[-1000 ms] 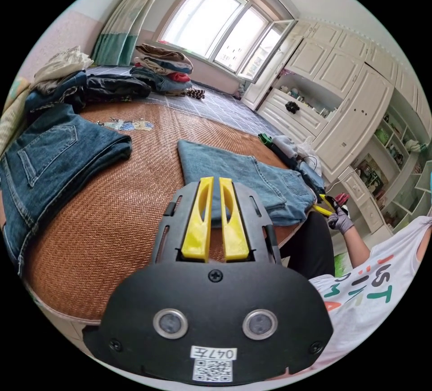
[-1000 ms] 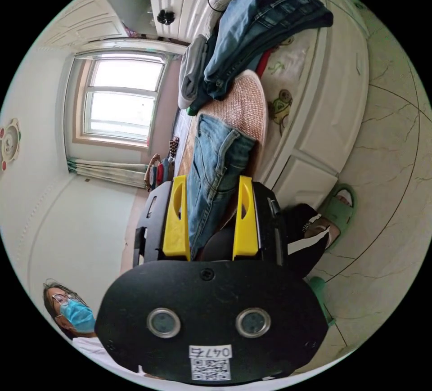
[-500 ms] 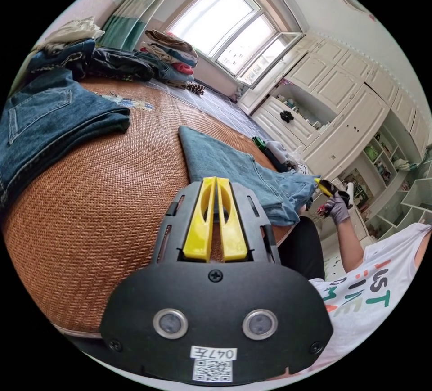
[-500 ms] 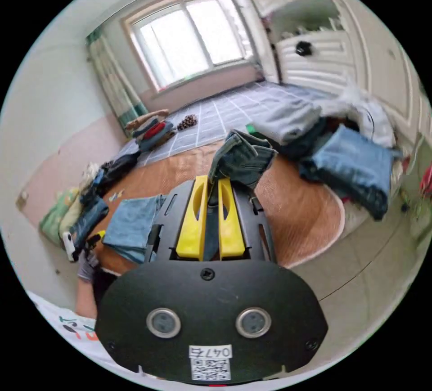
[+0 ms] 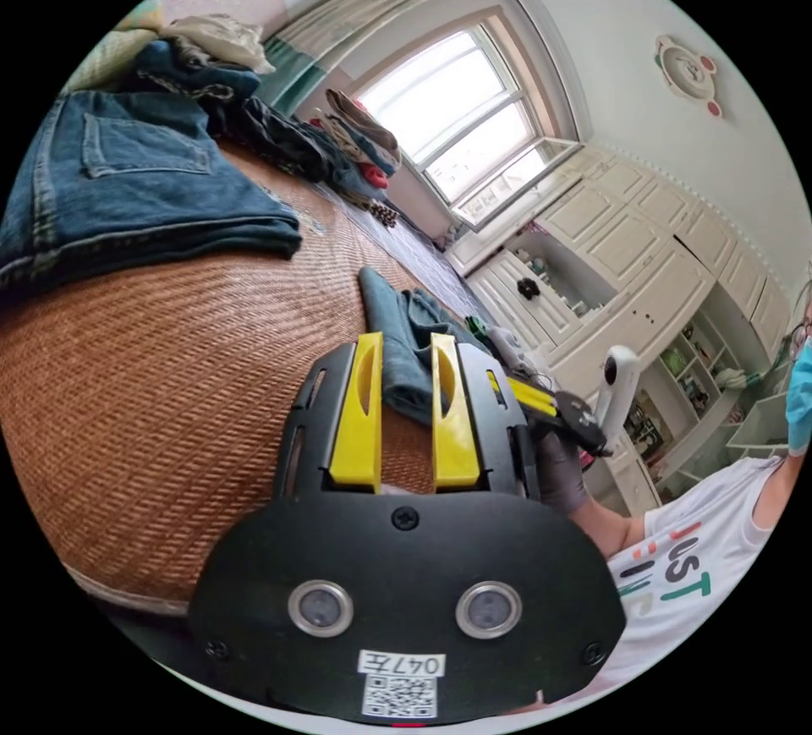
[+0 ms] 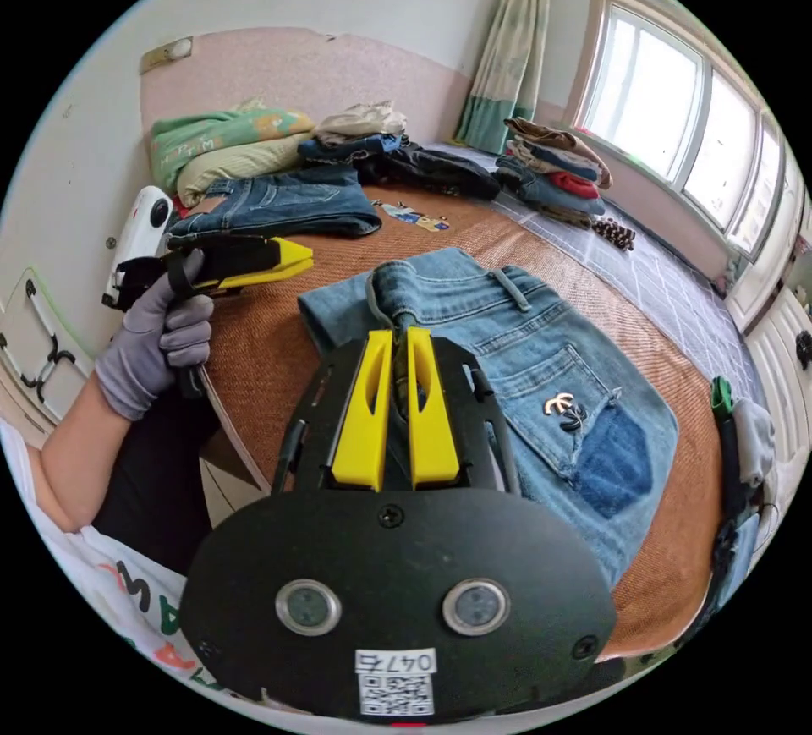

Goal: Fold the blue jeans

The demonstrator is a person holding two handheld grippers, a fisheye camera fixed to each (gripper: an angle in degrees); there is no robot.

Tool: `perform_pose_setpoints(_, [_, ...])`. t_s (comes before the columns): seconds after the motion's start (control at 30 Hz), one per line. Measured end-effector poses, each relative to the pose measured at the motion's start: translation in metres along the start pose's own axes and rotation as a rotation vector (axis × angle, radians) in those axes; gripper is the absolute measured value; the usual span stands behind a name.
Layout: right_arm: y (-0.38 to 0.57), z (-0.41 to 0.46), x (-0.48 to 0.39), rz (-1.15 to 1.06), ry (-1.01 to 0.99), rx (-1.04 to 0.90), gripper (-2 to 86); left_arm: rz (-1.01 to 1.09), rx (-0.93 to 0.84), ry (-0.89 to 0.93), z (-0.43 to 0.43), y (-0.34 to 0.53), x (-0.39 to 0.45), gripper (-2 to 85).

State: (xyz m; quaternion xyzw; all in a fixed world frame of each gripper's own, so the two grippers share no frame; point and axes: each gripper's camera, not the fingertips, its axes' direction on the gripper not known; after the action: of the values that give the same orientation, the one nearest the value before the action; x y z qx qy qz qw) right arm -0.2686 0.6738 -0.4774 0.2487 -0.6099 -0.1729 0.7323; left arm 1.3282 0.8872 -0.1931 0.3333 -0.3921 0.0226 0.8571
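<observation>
On the woven brown mat [image 6: 279,363], which covers the bed, the blue jeans [image 6: 541,363] lie folded at the middle of the right gripper view, with the back pocket up and a small metal emblem [image 6: 560,407] at 4 o'clock from the centre. Behind them, toward 11 o'clock, another pair of darker jeans [image 6: 288,211] rests flat, and a stack of folded clothes [image 6: 554,168] sits at 1 o'clock near the window [image 6: 677,117]. The right gripper [image 6: 397,397] has its yellow jaws almost together, clamped on a fold of the blue jeans' waistband. At 9 o'clock a gloved hand [image 6: 156,342] holds the left gripper [image 6: 296,257]. From the left gripper view, the left gripper [image 5: 404,409] has jaws apart, holding nothing, and the blue jeans [image 5: 402,346] lie just beyond its tips.
</observation>
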Motion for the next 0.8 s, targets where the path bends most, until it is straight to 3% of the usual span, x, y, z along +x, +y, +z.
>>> perform_pose_setpoints(0.13, [-0.056, -0.047, 0.055, 0.134, -0.106, 0.070, -0.1, -0.086, 0.012, 0.026, -0.008, 0.004, -0.030, 9.8])
perform_pose_setpoints(0.2, [-0.096, -0.096, 0.098, 0.223, -0.111, 0.216, -0.2, -0.101, 0.016, 0.052, -0.008, 0.004, -0.037, 10.0])
perform_pose_setpoints(0.33, [-0.157, -0.143, 0.105, 0.159, -0.084, 0.371, -0.2, -0.109, 0.001, 0.067, -0.004, 0.008, -0.046, 10.1])
perform_pose_setpoints(0.43, [-0.190, -0.116, 0.047, -0.028, -0.098, 0.304, -0.2, -0.144, 0.040, 0.135, -0.009, 0.012, -0.061, 10.2])
perform_pose_setpoints(0.57, [-0.176, -0.016, -0.032, -0.154, -0.163, 0.033, 0.0, -0.199, 0.116, 0.246, -0.016, 0.020, -0.082, 11.5])
perform_pose_setpoints(0.67, [-0.164, -0.024, -0.064, -0.194, -0.086, 0.114, 0.5, -0.175, 0.087, 0.216, -0.011, 0.019, -0.081, 12.4])
perform_pose_setpoints(0.8, [-0.160, -0.055, -0.093, -0.326, -0.086, 0.066, 5.7, -0.074, 0.004, 0.111, 0.012, 0.010, -0.060, 15.8])
